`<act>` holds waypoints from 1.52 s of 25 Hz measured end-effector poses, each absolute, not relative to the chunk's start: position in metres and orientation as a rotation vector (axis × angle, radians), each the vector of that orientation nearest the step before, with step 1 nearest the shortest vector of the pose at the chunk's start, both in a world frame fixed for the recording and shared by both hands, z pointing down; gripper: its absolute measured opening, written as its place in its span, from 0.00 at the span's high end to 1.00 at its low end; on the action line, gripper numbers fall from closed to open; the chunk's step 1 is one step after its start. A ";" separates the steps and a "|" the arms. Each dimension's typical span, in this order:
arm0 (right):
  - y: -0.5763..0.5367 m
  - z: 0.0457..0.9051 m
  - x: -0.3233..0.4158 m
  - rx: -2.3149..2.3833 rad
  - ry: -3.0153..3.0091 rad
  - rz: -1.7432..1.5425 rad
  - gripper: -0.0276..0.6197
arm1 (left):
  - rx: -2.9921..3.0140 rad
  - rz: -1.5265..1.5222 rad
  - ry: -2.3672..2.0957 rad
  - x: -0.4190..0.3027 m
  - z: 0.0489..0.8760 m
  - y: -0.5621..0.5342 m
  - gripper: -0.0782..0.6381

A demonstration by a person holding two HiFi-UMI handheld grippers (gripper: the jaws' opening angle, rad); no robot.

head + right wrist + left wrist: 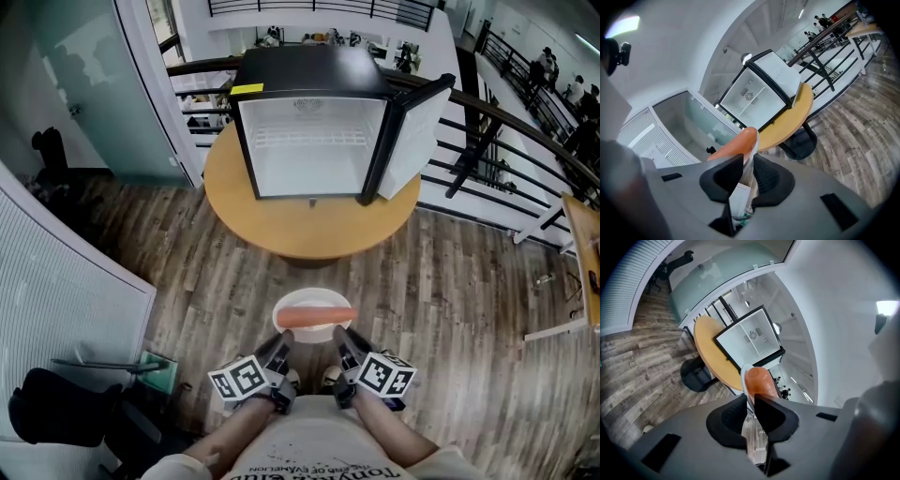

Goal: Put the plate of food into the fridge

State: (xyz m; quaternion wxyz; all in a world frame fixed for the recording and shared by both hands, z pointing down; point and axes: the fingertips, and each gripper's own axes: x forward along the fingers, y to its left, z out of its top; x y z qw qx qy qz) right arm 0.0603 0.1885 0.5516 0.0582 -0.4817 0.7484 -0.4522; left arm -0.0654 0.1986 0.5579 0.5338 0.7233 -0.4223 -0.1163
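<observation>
A white plate carries a long orange sausage-like piece of food and is held level above the wooden floor, in front of my body. My left gripper is shut on the plate's near left rim, and my right gripper is shut on its near right rim. The orange food rises just beyond both pairs of jaws. Ahead, a small black fridge stands on a round wooden table, its door swung open to the right and its white inside showing a wire shelf.
A metal railing runs behind and to the right of the table. A glass wall is at the left, a white slatted panel at the near left, and a black chair at the bottom left. Another wooden table edge shows at far right.
</observation>
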 end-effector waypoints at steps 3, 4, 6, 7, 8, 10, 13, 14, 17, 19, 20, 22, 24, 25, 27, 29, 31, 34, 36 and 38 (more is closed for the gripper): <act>0.190 0.553 0.054 -1.471 2.260 -1.371 0.83 | 1.729 -0.270 -0.994 -0.071 0.559 0.200 0.80; 0.190 0.553 0.052 -1.475 2.257 -1.371 0.83 | 1.730 -0.267 -0.989 -0.074 0.559 0.200 0.80; 0.191 0.554 0.046 -1.482 2.248 -1.373 0.83 | 1.738 -0.261 -0.981 -0.080 0.559 0.200 0.80; 0.191 0.555 0.042 -1.486 2.243 -1.375 0.83 | 1.742 -0.258 -0.978 -0.084 0.559 0.200 0.80; 0.192 0.556 0.039 -1.490 2.240 -1.375 0.83 | 1.743 -0.255 -0.974 -0.087 0.559 0.200 0.80; 0.195 0.556 0.031 -1.501 2.238 -1.366 0.83 | 1.745 -0.251 -0.965 -0.095 0.560 0.202 0.80; 0.199 0.555 0.020 -1.518 2.235 -1.348 0.83 | 1.760 -0.244 -0.956 -0.105 0.561 0.204 0.80; 0.199 0.556 0.018 -1.523 2.234 -1.348 0.83 | 1.762 -0.241 -0.953 -0.107 0.562 0.204 0.80; 0.203 0.558 0.016 -1.538 2.231 -1.356 0.83 | 1.754 -0.235 -0.950 -0.112 0.568 0.207 0.80; 0.203 0.557 0.016 -1.543 2.234 -1.348 0.83 | 1.750 -0.240 -0.948 -0.112 0.569 0.207 0.80; 0.202 0.557 0.016 -1.544 2.234 -1.344 0.83 | 1.750 -0.242 -0.948 -0.112 0.569 0.205 0.80; 0.197 0.559 0.016 -1.544 2.230 -1.348 0.83 | 1.751 -0.245 -0.946 -0.111 0.570 0.200 0.80; 0.190 0.563 0.020 -1.546 2.221 -1.361 0.83 | 1.755 -0.238 -0.948 -0.108 0.573 0.193 0.80; 0.186 0.566 0.022 -1.548 2.216 -1.366 0.83 | 1.752 -0.235 -0.945 -0.106 0.574 0.189 0.80; 0.177 0.568 0.025 -1.548 2.211 -1.372 0.83 | 1.741 -0.235 -0.937 -0.101 0.574 0.181 0.80; 0.166 0.568 0.027 -1.545 2.223 -1.365 0.83 | 1.741 -0.235 -0.940 -0.098 0.574 0.170 0.80; 0.150 0.565 0.030 -1.540 2.247 -1.349 0.83 | 1.753 -0.236 -0.952 -0.096 0.573 0.155 0.80; 0.122 0.566 0.036 -1.531 2.261 -1.350 0.83 | 1.745 -0.240 -0.966 -0.091 0.577 0.129 0.80; 0.103 0.568 0.039 -1.524 2.264 -1.366 0.83 | 1.732 -0.243 -0.970 -0.088 0.579 0.112 0.80; 0.082 0.566 0.041 -1.507 2.278 -1.370 0.83 | 1.729 -0.249 -0.980 -0.086 0.578 0.091 0.80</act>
